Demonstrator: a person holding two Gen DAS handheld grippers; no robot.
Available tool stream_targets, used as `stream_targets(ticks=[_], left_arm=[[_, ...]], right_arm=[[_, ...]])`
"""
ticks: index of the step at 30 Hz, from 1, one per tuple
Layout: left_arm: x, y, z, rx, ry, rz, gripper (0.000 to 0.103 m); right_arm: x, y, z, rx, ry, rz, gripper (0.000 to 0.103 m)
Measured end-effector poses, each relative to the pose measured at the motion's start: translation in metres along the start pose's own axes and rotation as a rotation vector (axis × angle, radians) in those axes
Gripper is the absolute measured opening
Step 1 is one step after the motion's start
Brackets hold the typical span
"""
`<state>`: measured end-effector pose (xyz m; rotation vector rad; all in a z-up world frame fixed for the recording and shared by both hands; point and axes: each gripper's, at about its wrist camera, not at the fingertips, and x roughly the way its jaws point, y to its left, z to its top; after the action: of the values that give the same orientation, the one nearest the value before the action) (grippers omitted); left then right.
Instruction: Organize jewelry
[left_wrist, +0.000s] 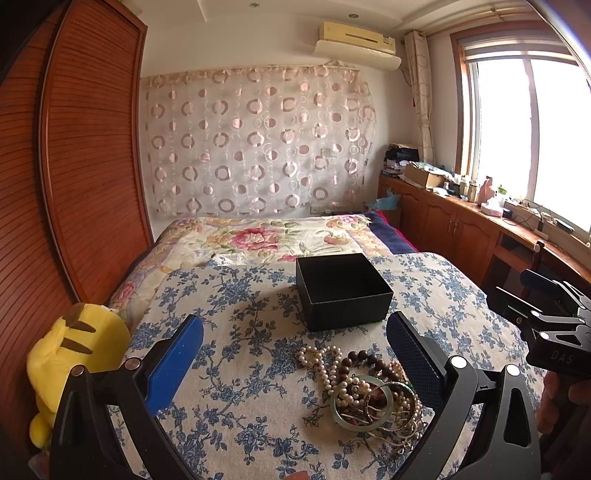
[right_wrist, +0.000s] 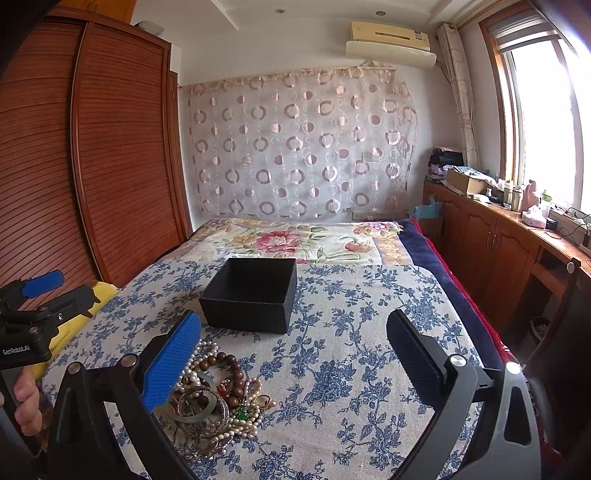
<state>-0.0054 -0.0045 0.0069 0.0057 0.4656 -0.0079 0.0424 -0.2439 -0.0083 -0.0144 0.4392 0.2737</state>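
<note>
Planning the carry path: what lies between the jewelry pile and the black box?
Only bare floral cloth between jewelry pile and black box, per both wrist views.

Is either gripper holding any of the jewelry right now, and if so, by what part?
Nothing is held. Both the left gripper and right gripper have their jaws wide open above the jewelry pile, near the black box.

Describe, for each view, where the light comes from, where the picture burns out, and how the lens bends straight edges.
Left wrist view: daylight enters by the window, whose panes burn out white; the wardrobe edges bow. Right wrist view: the window again glares at right, the wardrobe curves, and the black box interior stays dark.
</note>
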Motion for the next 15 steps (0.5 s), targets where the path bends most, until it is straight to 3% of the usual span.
stream_targets(ticks=[15], left_arm=[[-0.0005,0.0005,0.0004,-0.002,-0.002,-0.001,0.096]], right_arm=[[0.0006,-0.0004,0.004,0.003,0.0,0.004,0.101]])
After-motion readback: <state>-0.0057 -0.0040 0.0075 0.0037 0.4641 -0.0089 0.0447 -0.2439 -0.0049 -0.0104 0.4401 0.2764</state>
